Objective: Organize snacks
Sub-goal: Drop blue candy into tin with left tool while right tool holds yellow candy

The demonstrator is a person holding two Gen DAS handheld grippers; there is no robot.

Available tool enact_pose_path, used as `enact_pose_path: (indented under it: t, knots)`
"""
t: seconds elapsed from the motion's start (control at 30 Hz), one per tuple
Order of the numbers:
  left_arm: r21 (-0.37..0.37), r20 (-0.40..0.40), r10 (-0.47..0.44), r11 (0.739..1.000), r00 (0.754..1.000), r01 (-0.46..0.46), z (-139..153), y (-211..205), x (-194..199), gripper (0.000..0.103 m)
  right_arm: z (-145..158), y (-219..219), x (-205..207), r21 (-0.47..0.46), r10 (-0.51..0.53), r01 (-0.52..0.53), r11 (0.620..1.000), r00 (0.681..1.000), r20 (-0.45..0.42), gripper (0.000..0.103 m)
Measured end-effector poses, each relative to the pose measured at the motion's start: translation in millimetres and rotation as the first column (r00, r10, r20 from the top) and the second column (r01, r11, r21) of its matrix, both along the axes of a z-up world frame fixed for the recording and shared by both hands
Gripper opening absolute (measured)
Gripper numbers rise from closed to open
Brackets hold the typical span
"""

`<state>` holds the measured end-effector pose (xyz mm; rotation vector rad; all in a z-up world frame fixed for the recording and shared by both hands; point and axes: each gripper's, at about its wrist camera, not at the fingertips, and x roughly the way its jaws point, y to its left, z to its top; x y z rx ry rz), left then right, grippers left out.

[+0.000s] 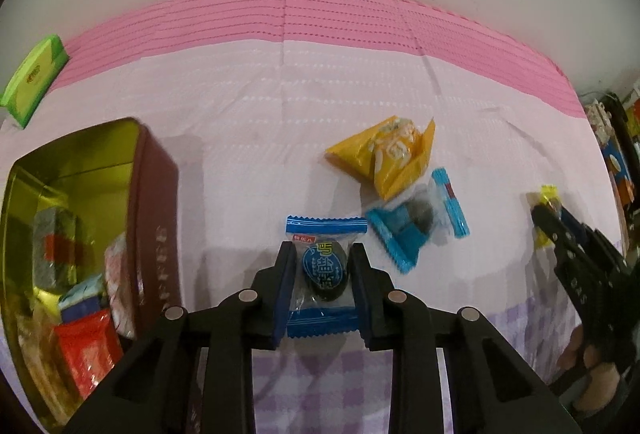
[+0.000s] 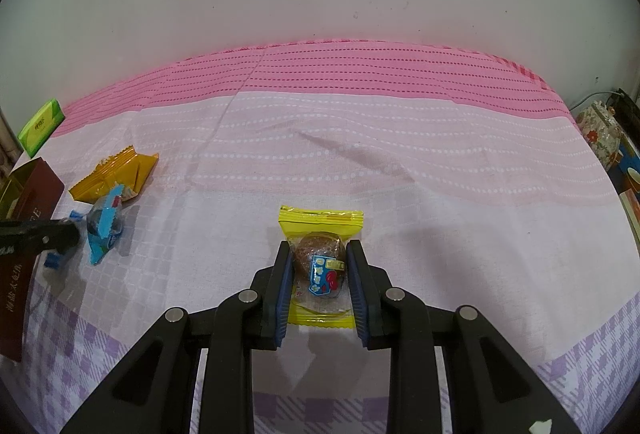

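Observation:
My left gripper [image 1: 322, 251] is shut on a blue-wrapped dark candy [image 1: 325, 274] that lies on the tablecloth, its pads pressing both sides. Just to its left stands an open gold-lined tin [image 1: 154, 194] with several wrapped snacks inside. Beyond the candy lie an orange-yellow packet [image 1: 384, 154] and a second blue-wrapped candy [image 1: 416, 224]. My right gripper [image 2: 318, 249] is shut on a yellow-wrapped brown snack [image 2: 320, 224] resting on the cloth. In the left wrist view the right gripper [image 1: 554, 224] appears at the far right with that yellow wrapper [image 1: 548, 194].
A green box [image 1: 34, 78] sits at the cloth's far left corner near the wall. A floral teapot [image 2: 600, 132] and cluttered items stand off the right edge. The pink and lilac tablecloth [image 2: 400, 162] ends at a pale wall behind.

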<state>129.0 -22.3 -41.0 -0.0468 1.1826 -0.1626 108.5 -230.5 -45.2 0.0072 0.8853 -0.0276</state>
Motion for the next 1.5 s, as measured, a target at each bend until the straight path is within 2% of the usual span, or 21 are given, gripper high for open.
enact_pose_path:
  t: [0.37,0.73,1.17,1.5]
  knots:
    - [0.001,0.037,-0.032,0.999,0.999,0.032,23.7,2.8,-30.6,0.028,0.2,0.2,0.0,0.0,-0.001,0.001,1.0,1.0,0.0,0.026]
    - [0.012,0.103,0.003,1.0,0.995,-0.004,47.9,24.3,-37.9,0.028,-0.1,0.1,-0.2,-0.003,-0.002,0.002,1.0,1.0,0.0,0.026]
    - [0.031,0.143,0.127,0.991,0.982,-0.133,57.7,72.7,-22.5,0.028,-0.3,0.7,-0.7,-0.009,-0.002,0.002,1.0,1.0,0.0,0.026]
    - [0.09,0.121,0.199,0.974,0.973,-0.21,41.0,111.2,-11.7,0.028,-0.3,1.0,-0.8,-0.01,-0.003,0.003,1.0,1.0,0.0,0.026]
